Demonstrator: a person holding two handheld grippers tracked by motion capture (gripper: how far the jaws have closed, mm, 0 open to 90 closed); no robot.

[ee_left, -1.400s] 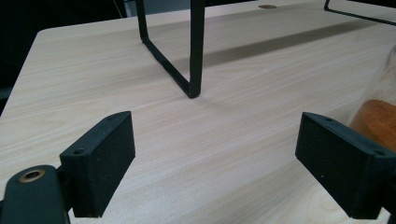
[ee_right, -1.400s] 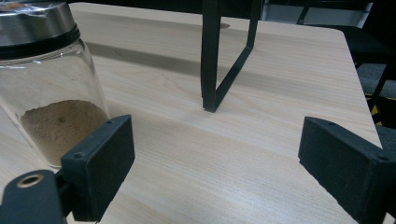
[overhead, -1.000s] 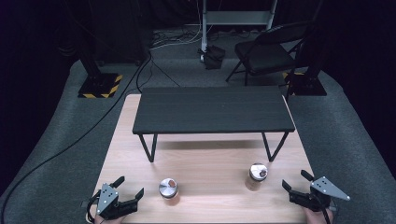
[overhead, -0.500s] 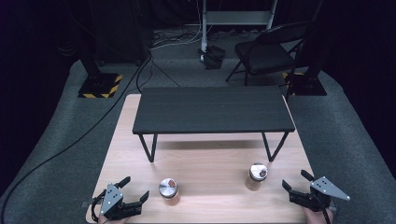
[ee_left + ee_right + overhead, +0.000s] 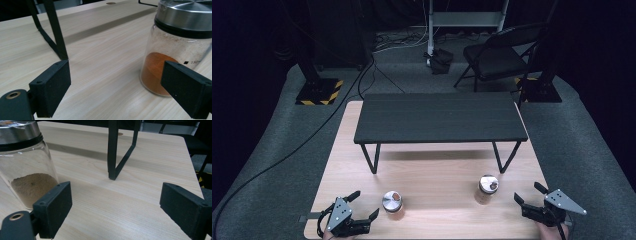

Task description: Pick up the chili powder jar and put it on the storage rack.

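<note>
Two glass spice jars with steel lids stand on the light wooden table (image 5: 437, 175). The jar of orange powder (image 5: 392, 204) (image 5: 175, 50) sits near the front left. Just left of it, my left gripper (image 5: 364, 206) (image 5: 117, 90) is open, its right jaw in front of the jar's base. The jar of brown powder (image 5: 487, 188) (image 5: 23, 167) stands toward the front right. My right gripper (image 5: 528, 194) (image 5: 117, 212) is open to the right of that jar, which sits beyond its left jaw. Neither gripper holds anything.
A low black bench (image 5: 439, 117) on thin metal legs (image 5: 112, 150) (image 5: 53, 27) spans the table's far half. Behind the table are a folding chair (image 5: 497, 57), stands with striped bases (image 5: 319, 92) and cables on grey carpet.
My left gripper has moved right along the front edge, closer to the orange jar. The right gripper and both jars stay where they were.
</note>
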